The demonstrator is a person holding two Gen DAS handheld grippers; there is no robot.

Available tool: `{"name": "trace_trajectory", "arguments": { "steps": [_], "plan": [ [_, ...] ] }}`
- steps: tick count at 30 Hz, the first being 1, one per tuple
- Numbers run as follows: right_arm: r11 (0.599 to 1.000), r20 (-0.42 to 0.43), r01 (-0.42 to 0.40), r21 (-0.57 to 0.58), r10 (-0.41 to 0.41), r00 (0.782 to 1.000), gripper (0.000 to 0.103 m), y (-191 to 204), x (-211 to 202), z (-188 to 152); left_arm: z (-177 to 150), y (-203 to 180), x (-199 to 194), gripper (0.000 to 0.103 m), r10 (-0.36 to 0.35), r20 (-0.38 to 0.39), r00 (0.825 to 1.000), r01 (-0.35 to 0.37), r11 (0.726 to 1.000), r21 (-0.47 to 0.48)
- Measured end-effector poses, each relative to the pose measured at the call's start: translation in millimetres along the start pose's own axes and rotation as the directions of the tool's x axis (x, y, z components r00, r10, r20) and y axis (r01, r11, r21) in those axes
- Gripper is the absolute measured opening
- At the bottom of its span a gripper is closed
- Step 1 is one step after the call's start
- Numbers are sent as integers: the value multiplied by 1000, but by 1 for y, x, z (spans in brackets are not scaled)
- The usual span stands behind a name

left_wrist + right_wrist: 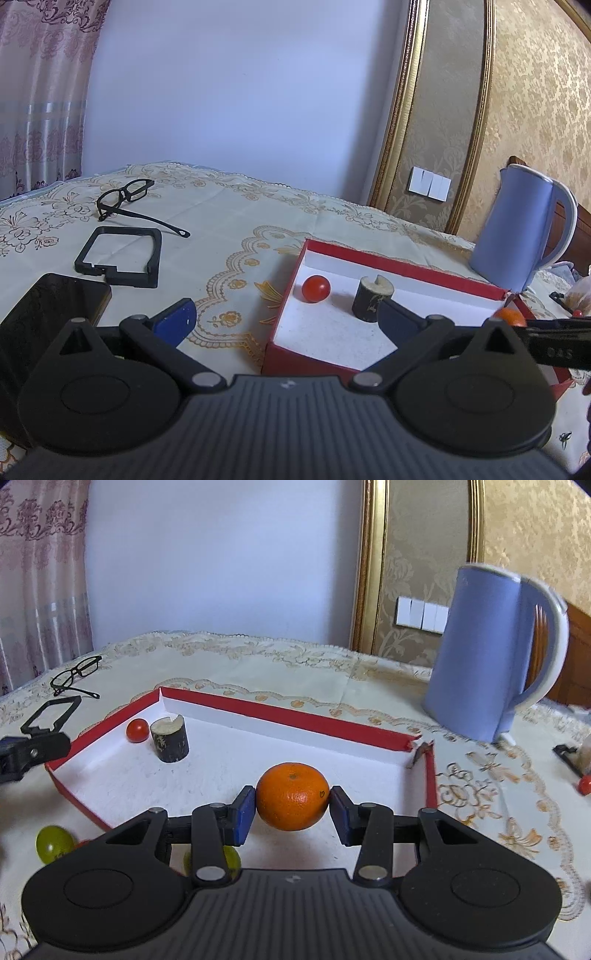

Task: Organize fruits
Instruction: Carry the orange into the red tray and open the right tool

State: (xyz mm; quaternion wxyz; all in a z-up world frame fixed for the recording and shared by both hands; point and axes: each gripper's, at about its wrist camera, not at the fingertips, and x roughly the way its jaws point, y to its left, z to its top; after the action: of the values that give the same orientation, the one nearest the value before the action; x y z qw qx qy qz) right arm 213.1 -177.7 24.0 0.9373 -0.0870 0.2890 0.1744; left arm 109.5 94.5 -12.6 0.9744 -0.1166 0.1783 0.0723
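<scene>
Over the red box (236,705), your right gripper (292,810) had its jaws clenched on the orange (291,795), carried above the box's white floor near its torn corner. Inside the box, at the far end from that corner, a cherry tomato (137,730) sat just beside a short dark stem piece (170,740) standing upright. Your left gripper (286,314) had its jaws spread wide and grasping nothing, one on each side of the box's near wall. Only your right wrist view showed two green grapes (53,843) on the tabletop (332,672) outside the box. Only your left wrist view showed a dark phone (48,306), well apart from the box.
</scene>
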Motion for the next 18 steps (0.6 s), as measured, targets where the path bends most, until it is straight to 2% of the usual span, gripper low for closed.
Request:
{"name": "trace_trajectory", "arguments": {
  "steps": [18],
  "plan": [
    [1000, -68, 0, -26, -2, 998, 44, 20, 44, 24, -1, -1, 0, 103, 1, -2, 1000, -1, 1000, 0]
  ]
}}
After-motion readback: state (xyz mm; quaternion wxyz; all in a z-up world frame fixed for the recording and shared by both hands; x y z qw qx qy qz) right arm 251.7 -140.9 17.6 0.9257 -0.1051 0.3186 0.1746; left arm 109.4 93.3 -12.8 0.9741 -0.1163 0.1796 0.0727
